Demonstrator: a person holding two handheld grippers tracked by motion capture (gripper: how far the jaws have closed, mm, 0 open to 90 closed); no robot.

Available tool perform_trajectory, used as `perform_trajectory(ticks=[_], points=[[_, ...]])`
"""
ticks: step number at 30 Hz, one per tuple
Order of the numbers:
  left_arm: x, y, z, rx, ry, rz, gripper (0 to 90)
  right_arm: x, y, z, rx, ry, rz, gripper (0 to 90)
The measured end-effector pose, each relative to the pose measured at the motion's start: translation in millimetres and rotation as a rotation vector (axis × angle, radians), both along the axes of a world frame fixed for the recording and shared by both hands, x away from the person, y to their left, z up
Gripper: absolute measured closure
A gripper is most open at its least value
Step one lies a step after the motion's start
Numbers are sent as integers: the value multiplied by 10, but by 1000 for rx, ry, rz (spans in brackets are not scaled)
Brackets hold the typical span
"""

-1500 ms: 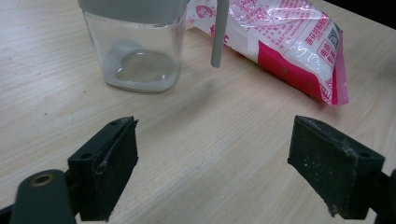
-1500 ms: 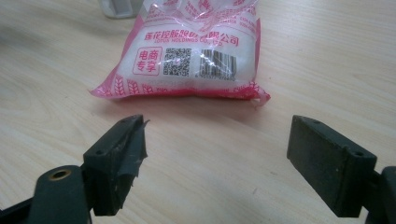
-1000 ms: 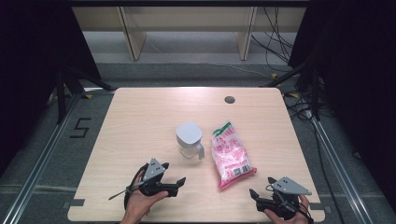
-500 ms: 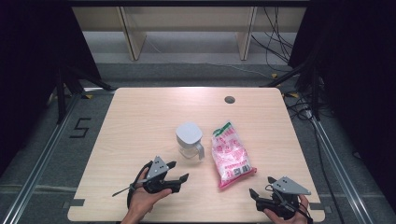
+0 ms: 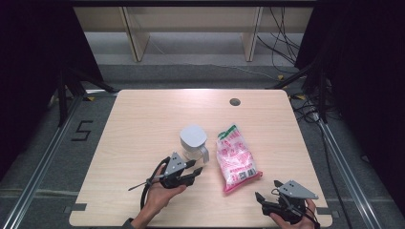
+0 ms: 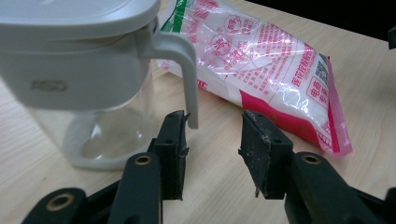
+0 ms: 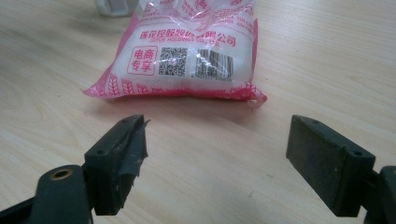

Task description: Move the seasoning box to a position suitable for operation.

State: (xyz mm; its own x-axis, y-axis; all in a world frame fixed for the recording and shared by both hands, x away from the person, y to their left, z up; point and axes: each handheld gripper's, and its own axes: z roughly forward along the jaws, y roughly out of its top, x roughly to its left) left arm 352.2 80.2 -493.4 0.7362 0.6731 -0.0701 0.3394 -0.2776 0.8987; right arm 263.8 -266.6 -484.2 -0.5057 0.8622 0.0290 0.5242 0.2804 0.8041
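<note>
— Left gripper (image 5: 195, 171) sits at the lower middle of the high view, held in a hand (image 5: 160, 198) that comes up from the bottom edge. How do its jaws stand?

— Parted, with nothing between them. In the left gripper view (image 6: 212, 151) the gap is plain, and the lower tip of the jug's handle (image 6: 184, 74) hangs just in front of the jaw on the frame's left. I cannot tell whether they touch.

— And the jug itself?

— A clear jug (image 5: 193, 144) with a grey lid (image 6: 70, 16), standing upright at the centre of the table (image 5: 143, 119), just above the gripper in the high view.

— What lies beside it?

— A pink and white bag (image 5: 235, 160) of something white, flat on the table just right of the jug. In the left gripper view it runs from the top centre to the right edge (image 6: 271, 65).

— The right gripper (image 5: 265, 198)?

— Bottom right of the high view, jaws spread wide and empty. In the right gripper view (image 7: 215, 163) the bag's printed end (image 7: 187, 51) lies ahead at the top, apart from both jaws.
</note>
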Motion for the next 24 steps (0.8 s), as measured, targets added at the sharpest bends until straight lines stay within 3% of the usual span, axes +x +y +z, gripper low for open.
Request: perform_trajectory(ticks=[5,8,10,11,13,15,17,20,22,24], points=[[133,-105,-55,29,-5,26,632,-2,-3,-2,2,0,1,212],[169,-126,-82,25,5,34,646,-7,8,-5,11,4,-8,213],[199,-158,-104,45,-6,37,672,-33,31,3,16,34,-28,213],[210,-177,-117,34,-7,39,685,-42,40,6,20,45,-36,213],[246,-186,-129,52,-17,43,703,-2,12,-10,5,9,10,213],[253,-203,-135,43,-14,39,737,-6,10,-8,-8,11,12,213],[269,-234,-155,60,-28,34,791,1,22,-13,-1,11,20,214],[290,-217,-151,71,-40,22,803,-21,49,-20,-2,20,-6,214],[285,-214,-156,49,-19,27,806,-14,49,-19,3,14,6,214],[290,-201,-156,52,-22,21,809,6,30,-24,-9,-1,22,214]])
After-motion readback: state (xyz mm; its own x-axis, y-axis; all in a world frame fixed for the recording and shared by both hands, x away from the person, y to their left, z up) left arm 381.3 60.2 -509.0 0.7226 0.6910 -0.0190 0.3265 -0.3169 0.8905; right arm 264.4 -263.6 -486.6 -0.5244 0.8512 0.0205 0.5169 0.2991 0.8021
